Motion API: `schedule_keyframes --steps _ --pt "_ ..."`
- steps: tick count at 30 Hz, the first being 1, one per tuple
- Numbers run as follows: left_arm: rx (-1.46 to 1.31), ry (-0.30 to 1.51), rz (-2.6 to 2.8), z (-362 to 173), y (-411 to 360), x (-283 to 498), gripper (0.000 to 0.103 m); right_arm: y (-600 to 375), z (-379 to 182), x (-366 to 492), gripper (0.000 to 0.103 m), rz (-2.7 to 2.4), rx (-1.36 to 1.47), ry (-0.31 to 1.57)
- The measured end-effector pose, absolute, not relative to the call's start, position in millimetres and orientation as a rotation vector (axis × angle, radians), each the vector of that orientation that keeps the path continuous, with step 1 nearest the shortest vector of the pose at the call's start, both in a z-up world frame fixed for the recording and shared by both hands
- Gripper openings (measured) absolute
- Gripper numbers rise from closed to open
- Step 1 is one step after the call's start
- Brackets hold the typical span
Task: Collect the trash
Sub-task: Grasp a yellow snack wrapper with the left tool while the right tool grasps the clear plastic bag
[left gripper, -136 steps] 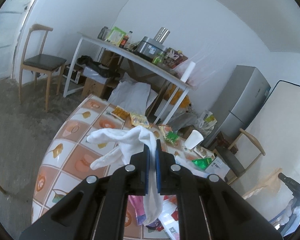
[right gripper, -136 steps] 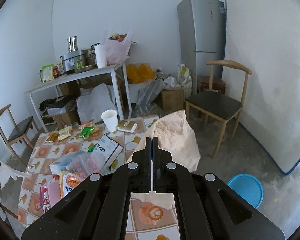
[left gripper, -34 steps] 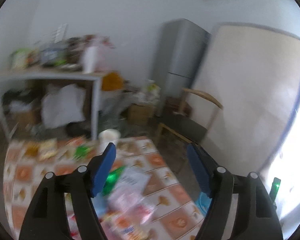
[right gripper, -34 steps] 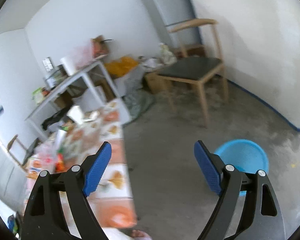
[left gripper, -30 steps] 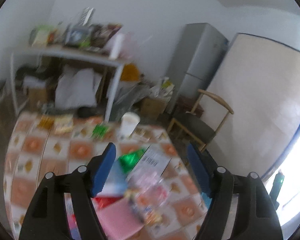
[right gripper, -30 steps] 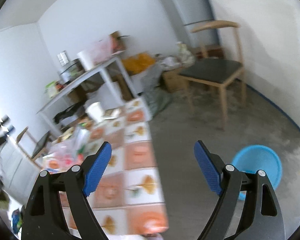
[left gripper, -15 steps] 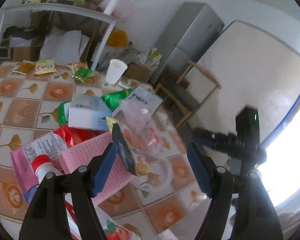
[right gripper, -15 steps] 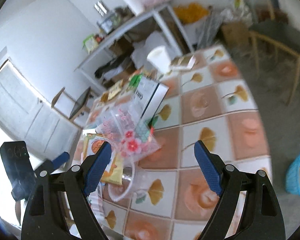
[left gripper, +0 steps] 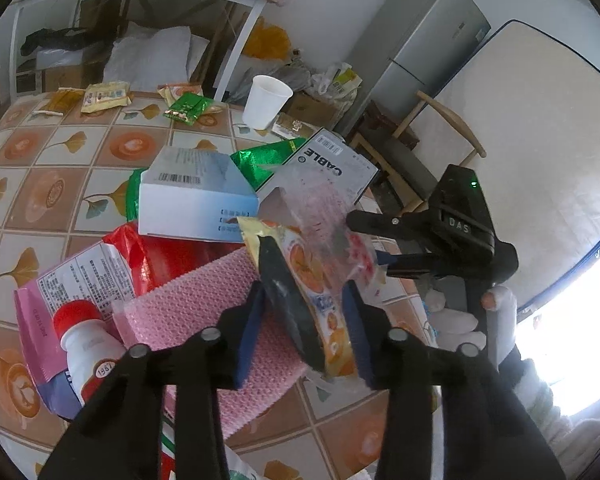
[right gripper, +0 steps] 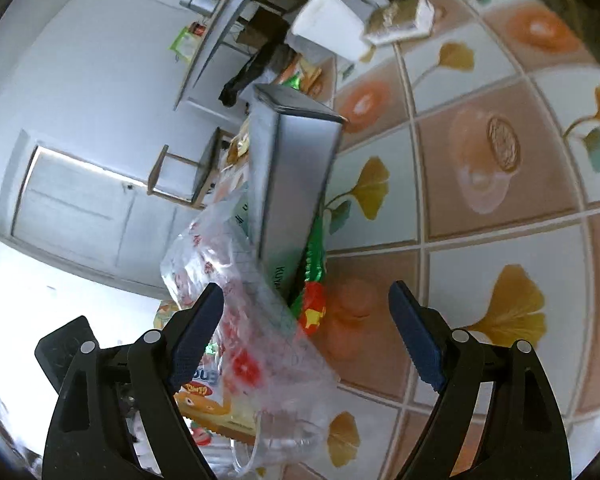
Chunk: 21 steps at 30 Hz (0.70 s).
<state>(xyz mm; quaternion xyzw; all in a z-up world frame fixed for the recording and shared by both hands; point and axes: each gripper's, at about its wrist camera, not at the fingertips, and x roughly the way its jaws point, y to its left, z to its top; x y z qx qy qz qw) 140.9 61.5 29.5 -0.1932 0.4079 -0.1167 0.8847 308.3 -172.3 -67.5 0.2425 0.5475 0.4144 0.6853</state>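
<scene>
A heap of trash lies on the tiled table (left gripper: 52,196). My left gripper (left gripper: 304,330) points down into it, its jaws closing, with both blue pads against an orange snack packet (left gripper: 320,300) that stands open between them. A clear plastic bag with red flowers (left gripper: 324,216) drapes over the packet. My right gripper (right gripper: 306,340) hangs open over that clear bag (right gripper: 256,344), beside a grey CABLE box (right gripper: 296,168). In the left wrist view the right gripper (left gripper: 374,240) reaches in from the right, held by a gloved hand (left gripper: 496,300).
Around the packet lie a white-blue box (left gripper: 192,196), the CABLE box (left gripper: 332,168), a green foil bag (left gripper: 260,160), a pink bubble mailer (left gripper: 196,320), a red bag (left gripper: 160,256) and a red-capped bottle (left gripper: 84,344). A paper cup (left gripper: 266,100) stands further back. Chair and fridge stand right.
My left gripper has sunk onto the heap and its jaws have narrowed round the snack packet. The right gripper has swung from the floor and blue basket to the table, staying open.
</scene>
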Motion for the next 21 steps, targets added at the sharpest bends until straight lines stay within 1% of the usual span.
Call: schedule_keyframes --steps 3,5,6,8,9,11,12,19,21 --pt "-0.401 0.855 -0.236 29 60 142 0.029 -170 -70 307 0.074 0.968 0.549 1.237" --pt "-0.4 0.86 -0.234 28 59 142 0.025 -169 -68 305 0.066 0.975 0.532 1.229" --pt "-0.398 0.859 -0.234 28 59 142 0.023 -169 -66 302 0.065 0.976 0.523 1.223" --pt "-0.396 0.856 -0.232 28 59 142 0.019 -166 -62 299 0.055 0.979 0.506 1.212" --pt "-0.395 0.852 -0.232 28 59 142 0.017 -166 -59 296 0.053 0.978 0.494 1.204" --pt "-0.395 0.848 -0.232 28 58 141 0.013 -164 -53 292 0.043 0.972 0.467 1.188" --pt "-0.394 0.844 -0.232 28 58 141 0.011 -162 -51 289 0.042 0.967 0.456 1.182" --pt "-0.409 0.807 -0.239 31 59 139 0.004 -153 -39 281 0.023 0.952 0.403 1.136" --pt "-0.416 0.798 -0.242 33 60 139 0.002 -152 -36 280 0.02 0.952 0.399 1.123"
